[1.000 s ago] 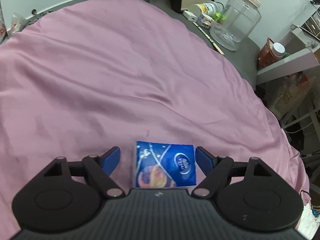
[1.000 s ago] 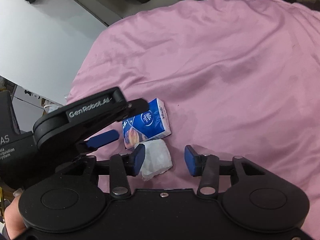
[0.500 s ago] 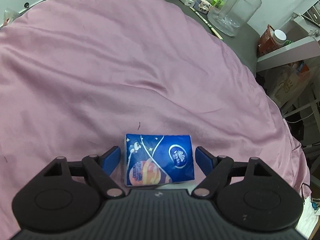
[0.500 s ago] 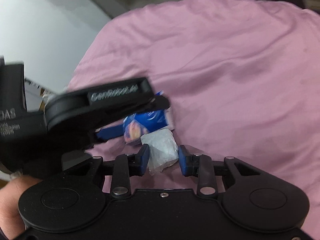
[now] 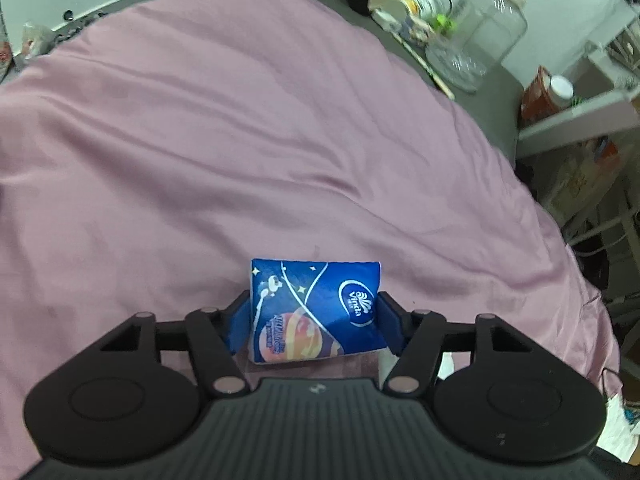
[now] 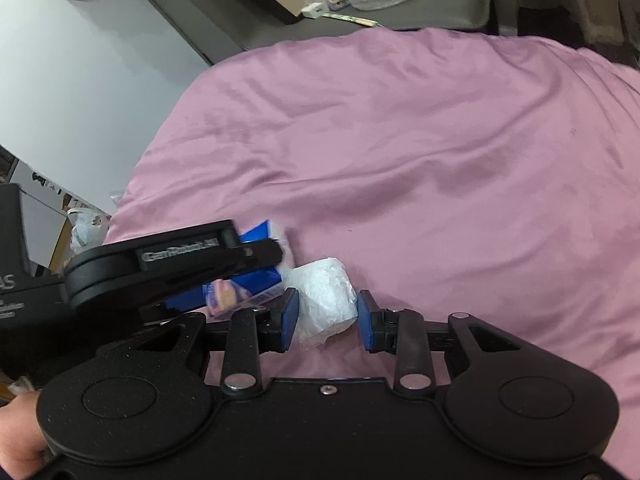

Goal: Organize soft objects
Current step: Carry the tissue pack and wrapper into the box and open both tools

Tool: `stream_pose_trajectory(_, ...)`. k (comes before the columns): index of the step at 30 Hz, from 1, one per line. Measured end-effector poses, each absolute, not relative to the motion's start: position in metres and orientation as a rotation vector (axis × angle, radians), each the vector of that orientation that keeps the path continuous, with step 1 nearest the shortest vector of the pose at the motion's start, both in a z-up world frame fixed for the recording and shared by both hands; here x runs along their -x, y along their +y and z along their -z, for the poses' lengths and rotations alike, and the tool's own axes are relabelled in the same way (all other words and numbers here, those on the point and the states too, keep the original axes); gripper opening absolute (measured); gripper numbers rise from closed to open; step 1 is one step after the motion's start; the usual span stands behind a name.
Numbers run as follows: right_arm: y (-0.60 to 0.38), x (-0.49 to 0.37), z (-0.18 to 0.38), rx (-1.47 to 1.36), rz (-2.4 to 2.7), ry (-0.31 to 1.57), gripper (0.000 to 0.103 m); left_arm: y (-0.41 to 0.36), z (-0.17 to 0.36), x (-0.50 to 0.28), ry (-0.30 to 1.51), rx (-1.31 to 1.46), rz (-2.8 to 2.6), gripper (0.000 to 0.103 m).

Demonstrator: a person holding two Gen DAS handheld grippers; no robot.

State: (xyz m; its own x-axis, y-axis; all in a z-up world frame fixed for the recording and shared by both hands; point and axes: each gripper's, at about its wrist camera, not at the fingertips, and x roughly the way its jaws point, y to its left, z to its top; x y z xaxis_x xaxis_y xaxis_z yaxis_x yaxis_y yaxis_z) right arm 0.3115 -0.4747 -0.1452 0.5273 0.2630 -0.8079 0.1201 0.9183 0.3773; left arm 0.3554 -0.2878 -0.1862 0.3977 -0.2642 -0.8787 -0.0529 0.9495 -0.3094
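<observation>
From the left wrist view, the left gripper [image 5: 314,322] has just been closing, and its blue pads now press on both short ends of the blue tissue pack [image 5: 316,312]. The pack sits squarely between the jaws, its far half poking out beyond the fingertips, and it looks lifted a little off the pink bedspread [image 5: 240,140]. Gripping it across its width makes sense: the pack is soft, and a hold at both ends keeps it level. The wrapper is glossy blue with white stars, a white oval logo near the right pad and an orange planet near the gripper body. Its sides bulge slightly under the squeeze.

From the right wrist view, the right gripper [image 6: 326,316] has a crumpled white tissue [image 6: 326,300] between its jaws. These jaws have also just been closing, though not in the last instant. The left pad seems to touch the wad; on the right I think there is contact too, but the edge is hard to read, so I would call it a light grasp. The wad is loose, creased and puffy, rising beyond the fingertips. The other gripper crosses just left of these jaws, the pack [image 6: 240,284] under it, nearly touching the wad. Holding both close together suggests the tissue belongs with the pack.
</observation>
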Motion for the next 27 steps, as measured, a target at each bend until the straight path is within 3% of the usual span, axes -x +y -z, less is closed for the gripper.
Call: stream_pose_trajectory(27, -0.333, -0.302, 0.066, -0.306, -0.273, 0.861, 0.031, -0.100, 0.084, -0.309, 0.980, 0.418, -0.051, 0.063)
